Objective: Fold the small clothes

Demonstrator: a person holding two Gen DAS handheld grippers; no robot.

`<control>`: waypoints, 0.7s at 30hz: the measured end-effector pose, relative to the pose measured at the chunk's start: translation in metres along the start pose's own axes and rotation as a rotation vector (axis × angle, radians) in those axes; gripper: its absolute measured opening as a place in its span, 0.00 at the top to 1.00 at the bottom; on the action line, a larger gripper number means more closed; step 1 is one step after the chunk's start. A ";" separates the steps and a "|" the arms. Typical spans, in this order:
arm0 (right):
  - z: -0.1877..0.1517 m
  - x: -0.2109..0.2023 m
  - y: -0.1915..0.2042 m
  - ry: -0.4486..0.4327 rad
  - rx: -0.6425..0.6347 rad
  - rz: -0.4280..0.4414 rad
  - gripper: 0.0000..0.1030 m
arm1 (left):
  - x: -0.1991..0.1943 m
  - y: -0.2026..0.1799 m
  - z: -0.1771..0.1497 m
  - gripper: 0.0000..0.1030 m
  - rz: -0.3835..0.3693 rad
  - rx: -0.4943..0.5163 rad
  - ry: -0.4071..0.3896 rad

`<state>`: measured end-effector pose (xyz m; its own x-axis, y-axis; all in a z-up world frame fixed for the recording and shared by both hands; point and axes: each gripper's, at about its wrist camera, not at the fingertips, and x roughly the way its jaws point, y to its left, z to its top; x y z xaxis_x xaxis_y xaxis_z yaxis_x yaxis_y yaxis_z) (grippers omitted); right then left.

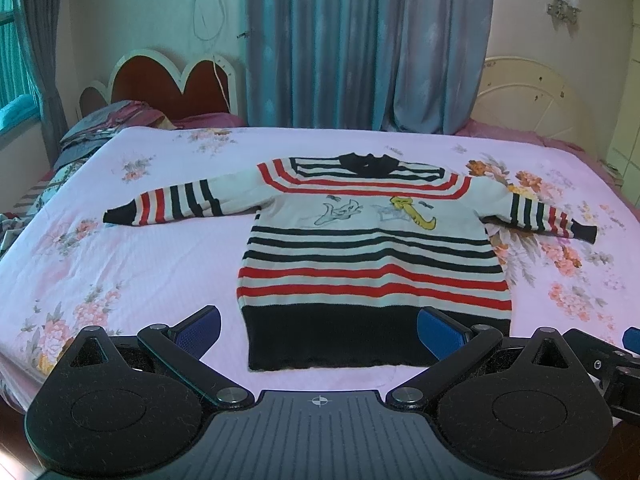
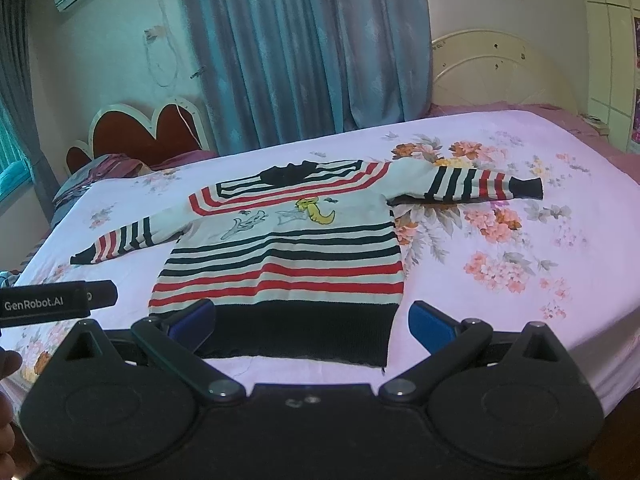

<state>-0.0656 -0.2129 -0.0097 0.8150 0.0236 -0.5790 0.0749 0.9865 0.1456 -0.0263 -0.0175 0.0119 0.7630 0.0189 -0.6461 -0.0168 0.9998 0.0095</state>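
A small striped sweater (image 1: 372, 248) lies flat and face up on the bed, both sleeves spread out to the sides, its black hem nearest me. It is white with black and red stripes and a cartoon print on the chest. The same sweater (image 2: 288, 256) shows in the right wrist view, angled slightly. My left gripper (image 1: 318, 330) hovers open just short of the hem, blue pads wide apart and holding nothing. My right gripper (image 2: 312, 326) is open too, over the hem's near edge. The left gripper's body (image 2: 60, 300) shows at the left edge of the right wrist view.
The bed sheet (image 1: 120, 248) is pink with flower prints. Folded bedding (image 1: 104, 128) is piled at the far left by a red heart-shaped headboard (image 1: 172, 84). A cream headboard (image 1: 528, 92) and grey curtains (image 1: 360, 40) stand behind. A hand (image 2: 8, 364) shows at the left edge.
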 end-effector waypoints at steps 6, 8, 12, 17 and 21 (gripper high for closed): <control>0.007 0.010 -0.003 -0.003 0.013 -0.024 0.01 | 0.015 0.000 0.009 0.00 -0.002 0.006 0.000; 0.010 0.014 -0.005 -0.002 0.020 -0.033 0.01 | 0.022 0.001 0.014 0.00 -0.004 0.004 0.002; 0.018 0.026 -0.007 0.000 0.035 -0.053 0.01 | 0.040 0.004 0.024 0.00 -0.005 0.001 0.013; 0.031 0.046 -0.008 0.004 0.048 -0.079 0.01 | 0.065 0.006 0.041 0.00 -0.005 0.001 0.022; 0.042 0.062 -0.006 0.003 0.058 -0.097 0.01 | 0.085 0.008 0.057 0.00 -0.011 0.008 0.024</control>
<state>0.0082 -0.2245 -0.0127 0.8004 -0.0704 -0.5953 0.1862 0.9731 0.1353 0.0753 -0.0076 0.0011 0.7474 0.0081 -0.6644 -0.0032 1.0000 0.0085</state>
